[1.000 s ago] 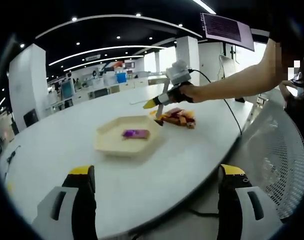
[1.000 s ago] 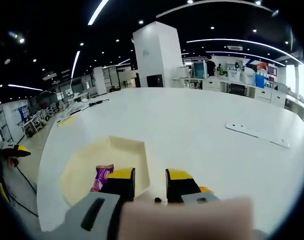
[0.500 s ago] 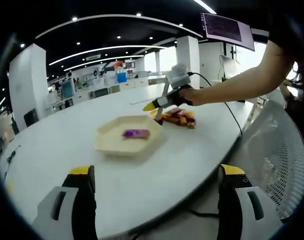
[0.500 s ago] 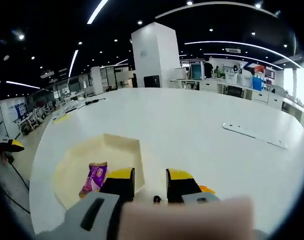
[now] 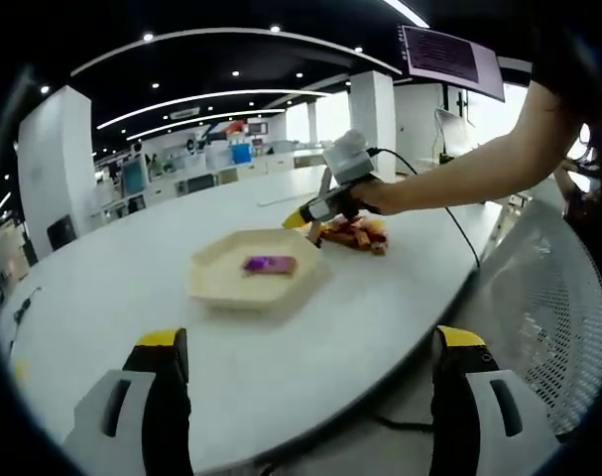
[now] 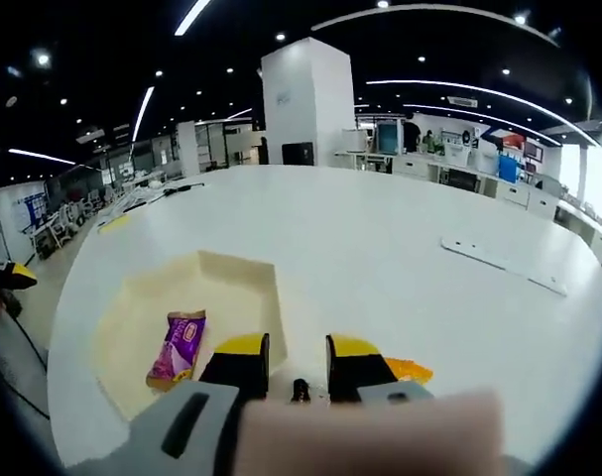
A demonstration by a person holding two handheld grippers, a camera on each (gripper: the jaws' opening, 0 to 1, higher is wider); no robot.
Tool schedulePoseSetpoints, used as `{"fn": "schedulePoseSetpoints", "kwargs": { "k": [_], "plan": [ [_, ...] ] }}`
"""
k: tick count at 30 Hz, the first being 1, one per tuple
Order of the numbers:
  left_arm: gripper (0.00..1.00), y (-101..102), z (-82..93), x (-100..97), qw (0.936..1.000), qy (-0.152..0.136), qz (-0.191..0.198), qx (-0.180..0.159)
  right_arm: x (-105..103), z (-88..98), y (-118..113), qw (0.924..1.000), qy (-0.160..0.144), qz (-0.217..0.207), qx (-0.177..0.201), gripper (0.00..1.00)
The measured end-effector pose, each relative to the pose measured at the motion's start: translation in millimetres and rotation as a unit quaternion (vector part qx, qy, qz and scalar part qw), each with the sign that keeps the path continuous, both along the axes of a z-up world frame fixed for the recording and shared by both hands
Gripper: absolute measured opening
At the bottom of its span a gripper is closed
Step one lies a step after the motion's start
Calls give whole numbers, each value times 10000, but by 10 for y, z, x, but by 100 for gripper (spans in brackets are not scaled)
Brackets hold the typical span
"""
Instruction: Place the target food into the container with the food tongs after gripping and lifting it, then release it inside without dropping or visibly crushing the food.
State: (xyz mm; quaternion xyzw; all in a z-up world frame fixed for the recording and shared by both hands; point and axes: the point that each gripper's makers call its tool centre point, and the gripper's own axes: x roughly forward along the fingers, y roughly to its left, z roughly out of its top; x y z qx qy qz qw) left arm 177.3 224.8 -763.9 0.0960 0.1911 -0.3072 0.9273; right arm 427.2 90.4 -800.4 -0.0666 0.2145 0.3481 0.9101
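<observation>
- Cream-coloured and six-sided, one tray point(image 5: 221, 283) sits on the white table point(image 5: 112, 297); in the right gripper view the same tray point(image 6: 122, 327) lies to the left of the jaws.
- One purple packet point(image 5: 269, 265) lies flat inside the tray, on its floor, apart from the walls; in the right gripper view the packet point(image 6: 178, 347) shows a yellow patch on its face.
- One small heap of orange, yellow and red food pieces point(image 5: 355, 235) rests on the table just beside the tray's far right edge; how many pieces make up the heap cannot be counted from here.
- In the right gripper view a single orange piece point(image 6: 410, 370) peeks out to the right of the jaws, on the table.
- The left gripper point(image 5: 305, 397) is held low at the near table edge, its two yellow-tipped jaws spread wide apart with nothing between them, well apart from the tray.
- The right gripper point(image 5: 305, 212), held in a person's hand point(image 5: 365, 193), hangs above the gap between the tray and the food heap, tips pointing toward the tray.
- In its own view the right gripper point(image 6: 295, 362) has its two jaws drawn close, leaving only a narrow slit with a small dark thing in it; whether they pinch the tongs or anything else cannot be told.
- One flat white strip point(image 6: 506, 266) lies on the table far to the right, well apart from everything.
</observation>
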Motion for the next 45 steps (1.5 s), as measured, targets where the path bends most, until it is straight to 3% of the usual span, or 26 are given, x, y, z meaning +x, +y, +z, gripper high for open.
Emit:
{"fn": "schedulePoseSetpoints", "kwargs": {
  "k": [8, 19, 45],
  "plan": [
    [99, 0, 0, 1, 10000, -3, 2, 4, -25, -11, 56, 9992, -220, 18, -325, 21],
    [99, 11, -13, 6, 10000, 19, 36, 37, -42, 6, -61, 9994, -60, -180, -284, 19],
    [99, 22, 46, 34, 9998, -184, 74, -11, -2, 785, -225, 9982, -462, -280, -247, 20]
  ]
}}
